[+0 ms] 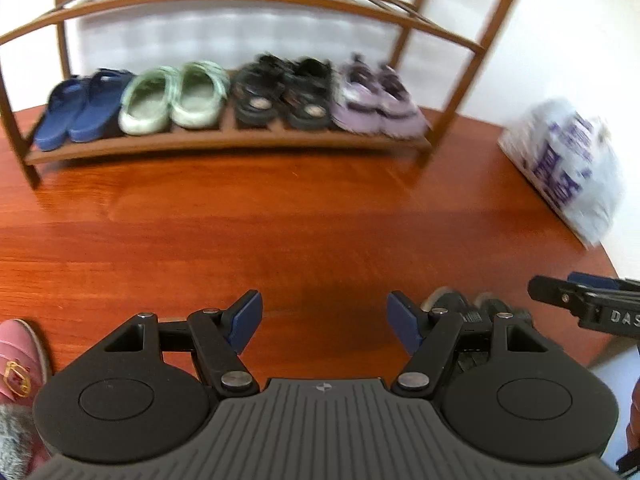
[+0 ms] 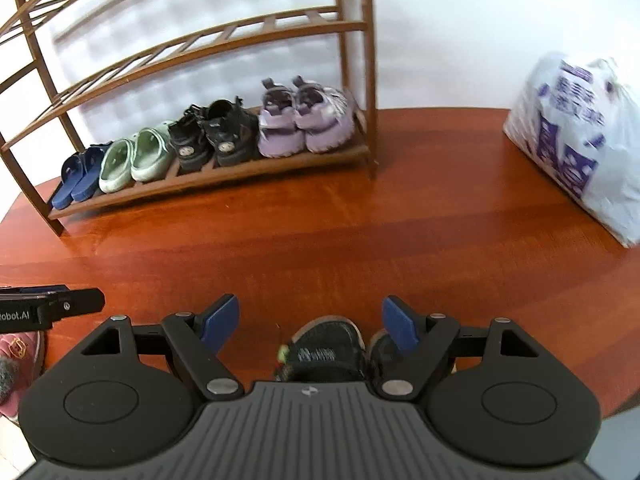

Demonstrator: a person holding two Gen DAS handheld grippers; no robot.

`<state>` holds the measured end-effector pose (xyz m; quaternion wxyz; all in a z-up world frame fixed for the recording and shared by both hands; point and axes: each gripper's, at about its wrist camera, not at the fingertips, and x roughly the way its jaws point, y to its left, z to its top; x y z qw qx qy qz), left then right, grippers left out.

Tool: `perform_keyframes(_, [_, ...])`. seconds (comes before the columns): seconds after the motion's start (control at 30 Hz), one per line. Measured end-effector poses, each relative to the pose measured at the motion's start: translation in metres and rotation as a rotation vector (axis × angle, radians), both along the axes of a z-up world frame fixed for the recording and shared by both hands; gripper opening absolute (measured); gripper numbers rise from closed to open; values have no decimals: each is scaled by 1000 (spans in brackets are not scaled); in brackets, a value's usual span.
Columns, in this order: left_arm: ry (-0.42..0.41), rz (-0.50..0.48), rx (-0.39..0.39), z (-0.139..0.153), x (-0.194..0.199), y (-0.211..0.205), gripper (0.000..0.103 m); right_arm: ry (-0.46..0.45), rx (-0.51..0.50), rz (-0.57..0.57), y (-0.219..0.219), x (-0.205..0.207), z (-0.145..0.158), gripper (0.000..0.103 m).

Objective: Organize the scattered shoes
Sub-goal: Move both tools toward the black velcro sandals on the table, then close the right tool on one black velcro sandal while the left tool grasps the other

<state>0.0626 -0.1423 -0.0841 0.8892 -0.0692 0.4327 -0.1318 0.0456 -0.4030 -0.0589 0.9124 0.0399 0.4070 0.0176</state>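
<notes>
Risk sits at six o'clock: your right gripper (image 2: 310, 326) hangs spread and empty over the black sneakers (image 2: 324, 346), left gripper (image 1: 324, 320) likewise released, so closing off-centre pinches one toe and knocks its mate askew.

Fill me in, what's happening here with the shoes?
A person holds two grippers over a wooden floor, tidying shoes. Four pairs already sit on the bottom shelf of the shoe rack: blue sandals, green clogs, black sandals, lilac sneakers. The left gripper and right gripper are both open and empty. A pair of dark sneakers lies on the floor under the right gripper; a pink slipper lies at the left.
</notes>
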Motion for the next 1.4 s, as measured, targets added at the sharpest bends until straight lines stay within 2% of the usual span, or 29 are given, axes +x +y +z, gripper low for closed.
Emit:
perform_keyframes(0.23, [11,-88,-2,-12,-18,-30,71,25,-54,-72,-32,-40,-16,84])
perform_keyframes(0.47, [33,-168,7,-31,-32,-73,71,56,-84,-70,-68,-56,-39,83])
perform_keyframes(0.7, [81,-223,46,-56,-30,-121,71,86,-89,-13,-95,-61,-64,80])
perform_keyframes(1.07, [65,-230,130,-77,-25,-154,69,97,-100,110,-100,-62,-71,75])
perform_keyframes(1.2, [60,-242,143,-84,-18,-161,64,114,-107,110,-100,-56,-79,71])
perform_keyframes(1.27, [64,-241,145,-90,-15,-164,54,114,-112,106,-100,-50,-86,69])
perform_keyframes(1.4, [98,-198,123,-99,-11,-164,46,116,-103,101,-100,-39,-98,67])
